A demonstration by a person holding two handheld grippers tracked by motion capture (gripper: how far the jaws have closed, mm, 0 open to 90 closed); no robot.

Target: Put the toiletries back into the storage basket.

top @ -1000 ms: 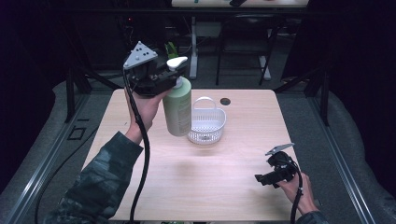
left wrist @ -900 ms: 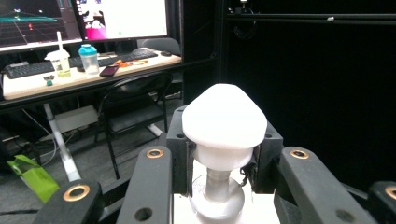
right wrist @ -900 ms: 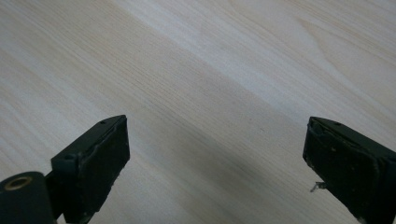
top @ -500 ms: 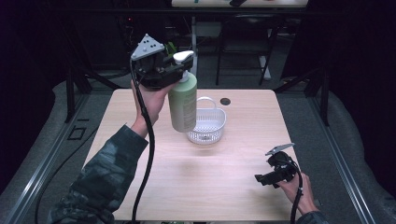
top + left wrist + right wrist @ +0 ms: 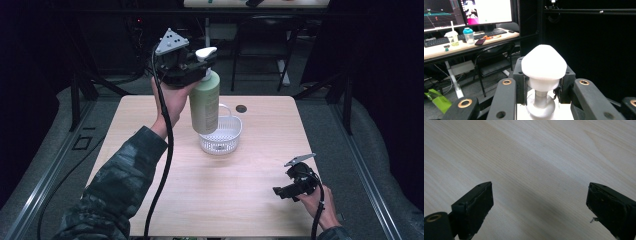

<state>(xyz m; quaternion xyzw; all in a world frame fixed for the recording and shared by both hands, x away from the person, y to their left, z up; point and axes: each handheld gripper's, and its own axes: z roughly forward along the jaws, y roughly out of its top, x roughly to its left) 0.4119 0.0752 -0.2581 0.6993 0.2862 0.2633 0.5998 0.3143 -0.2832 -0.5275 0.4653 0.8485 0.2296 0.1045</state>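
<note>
A green pump bottle [image 5: 205, 102] with a white pump head [image 5: 544, 63] hangs upright in the air over the near-left rim of a white perforated basket [image 5: 232, 131]. My left gripper [image 5: 206, 69] is shut on the bottle's neck just under the pump head, its jaws on either side of the neck [image 5: 541, 97]. Low at the table's front right, my right gripper [image 5: 280, 191] stands open. Between its jaws is bare wood [image 5: 539, 207].
The basket stands mid-table on the light wooden table [image 5: 250, 175]. A small dark round disc [image 5: 241, 108] lies behind it. Beyond the far edge stand a black chair [image 5: 491, 60] and a desk with monitors [image 5: 461, 47]. Dark floor surrounds the table.
My left gripper has carried the bottle to the right and a little up, from left of the basket to above its rim. The right gripper has stayed put.
</note>
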